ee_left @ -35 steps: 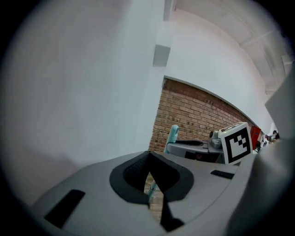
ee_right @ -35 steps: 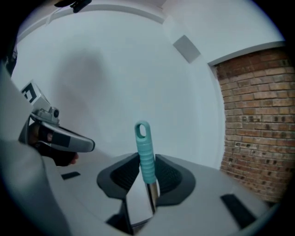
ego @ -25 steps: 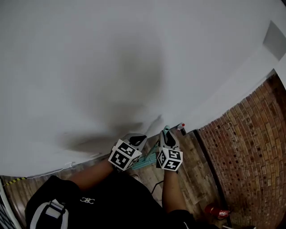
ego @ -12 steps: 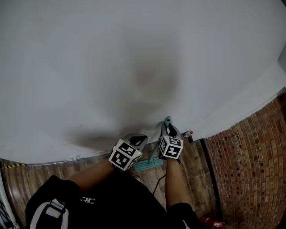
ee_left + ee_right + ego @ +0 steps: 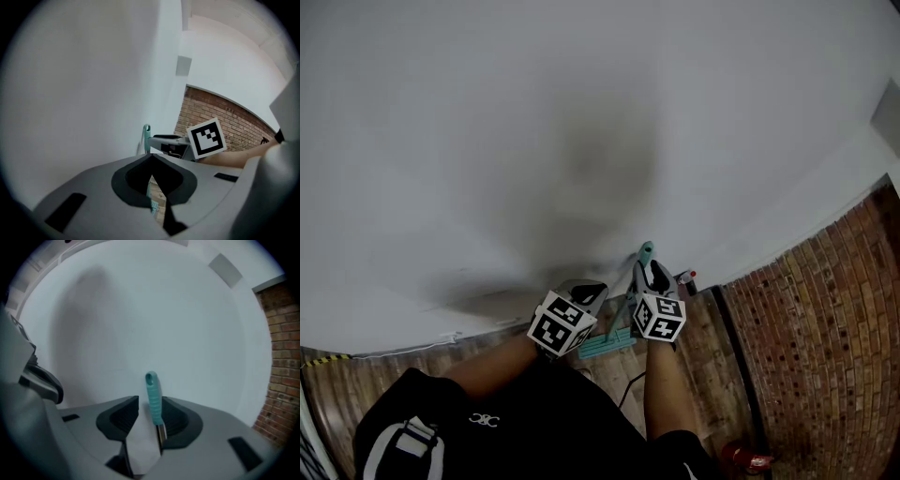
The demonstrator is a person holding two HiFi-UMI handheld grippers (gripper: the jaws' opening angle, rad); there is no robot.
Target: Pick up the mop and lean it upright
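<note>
The mop [image 5: 648,251] stands upright against the white wall [image 5: 581,141], its head [image 5: 607,345] on the wooden floor [image 5: 703,347] at 6 o'clock of the handle tip. The right hand-held gripper [image 5: 149,416] is opening. The teal handle [image 5: 153,397] is between its jaws, against the right pad with a gap on the left. At its 9 o'clock, the left hand-held gripper [image 5: 151,161] is pressed together, empty.
</note>
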